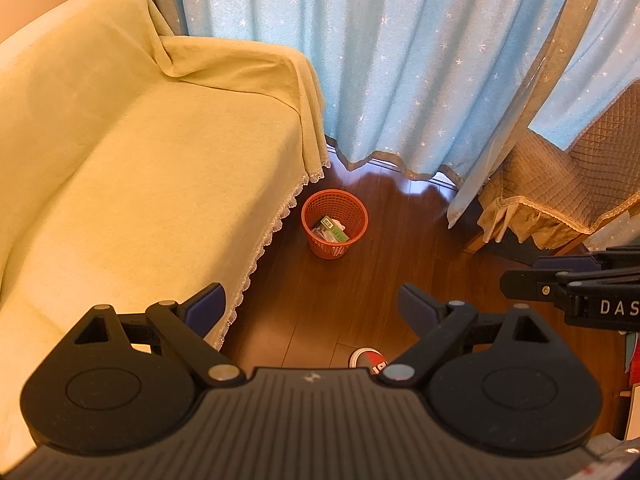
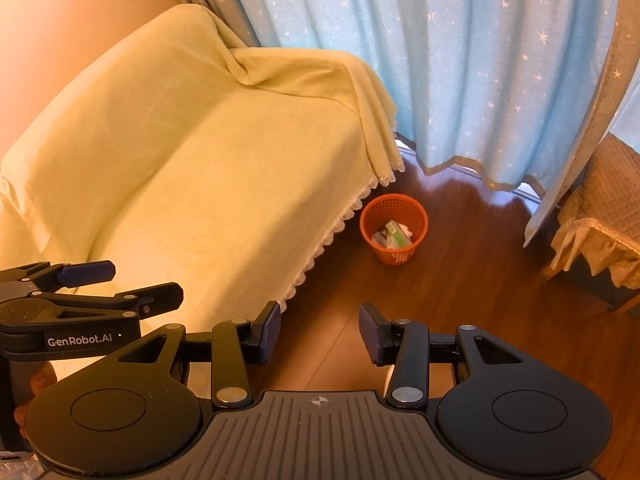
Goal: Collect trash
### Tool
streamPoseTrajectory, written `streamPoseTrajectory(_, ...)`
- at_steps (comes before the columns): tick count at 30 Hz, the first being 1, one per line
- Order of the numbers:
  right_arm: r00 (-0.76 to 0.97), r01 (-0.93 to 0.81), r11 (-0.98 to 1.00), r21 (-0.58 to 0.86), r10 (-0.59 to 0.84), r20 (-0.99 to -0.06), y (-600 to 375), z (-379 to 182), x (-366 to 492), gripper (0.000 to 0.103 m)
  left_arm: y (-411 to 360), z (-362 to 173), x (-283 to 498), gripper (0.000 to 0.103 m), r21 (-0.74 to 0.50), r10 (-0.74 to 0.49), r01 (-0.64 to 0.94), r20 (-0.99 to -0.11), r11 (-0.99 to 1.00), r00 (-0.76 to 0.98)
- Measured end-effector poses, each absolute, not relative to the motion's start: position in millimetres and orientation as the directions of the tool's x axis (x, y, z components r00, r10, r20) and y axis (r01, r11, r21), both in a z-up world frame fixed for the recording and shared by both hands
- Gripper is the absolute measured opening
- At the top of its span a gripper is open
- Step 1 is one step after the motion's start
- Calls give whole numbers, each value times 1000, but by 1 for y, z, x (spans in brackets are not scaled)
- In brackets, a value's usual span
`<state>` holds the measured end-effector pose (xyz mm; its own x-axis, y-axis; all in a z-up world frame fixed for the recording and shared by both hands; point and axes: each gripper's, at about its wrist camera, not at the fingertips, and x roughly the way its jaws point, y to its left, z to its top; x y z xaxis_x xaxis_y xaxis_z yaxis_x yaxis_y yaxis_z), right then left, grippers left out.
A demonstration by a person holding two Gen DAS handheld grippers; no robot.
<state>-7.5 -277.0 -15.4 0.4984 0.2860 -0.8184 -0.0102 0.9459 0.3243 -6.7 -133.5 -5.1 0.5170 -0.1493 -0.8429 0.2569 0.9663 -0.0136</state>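
Observation:
An orange mesh wastebasket stands on the wood floor beside the sofa's corner, holding a green box and pale wrappers. My left gripper is open and empty, high above the floor, well short of the basket. My right gripper is also open with nothing between its blue pads. Each gripper shows at the edge of the other's view: the right gripper and the left gripper. A red and white object lies on the floor under the left gripper, partly hidden.
A sofa under a yellow cover fills the left side. Blue star curtains hang behind the basket. A chair with a quilted tan cover stands at right. Bare wood floor lies between them.

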Motion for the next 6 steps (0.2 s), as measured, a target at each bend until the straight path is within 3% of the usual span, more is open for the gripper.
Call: streamPoseTrajectory(6,498,-8,946,323,284,-819,-277,-15,-7,41,-135,-5,-3,91,-16,-158,268,-841,963,518)
